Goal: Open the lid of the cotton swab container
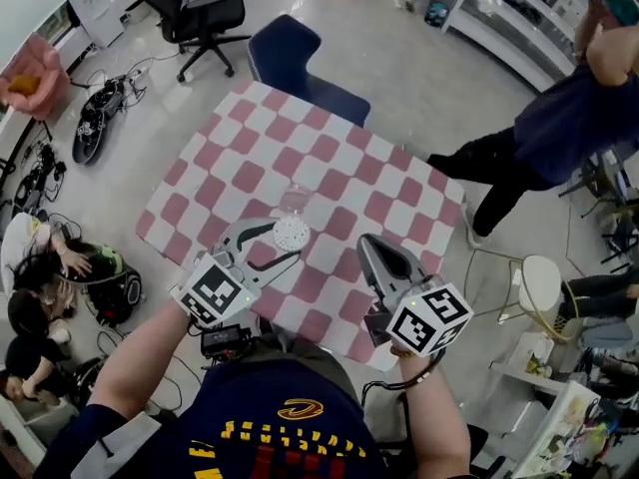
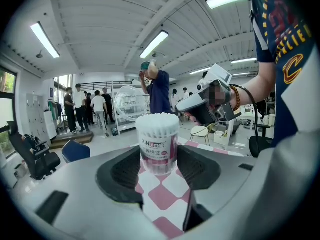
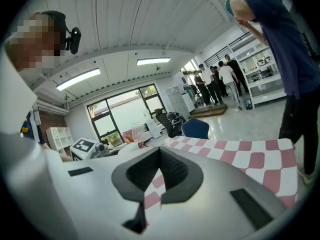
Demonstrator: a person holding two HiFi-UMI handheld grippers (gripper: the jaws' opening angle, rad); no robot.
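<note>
The cotton swab container stands upright on the checkered tablecloth. Its top shows white swab tips, and in the left gripper view the container has a pink label and no cover over the swabs. My left gripper has its jaws wide around the container's sides, pads against it. A clear round piece, apparently the lid, lies on the cloth just beyond the container. My right gripper hovers to the right of the container, shut and empty.
A blue chair stands at the table's far edge and a black office chair beyond it. A person stands at the right, near a white stool. Cables and bags lie on the floor at left.
</note>
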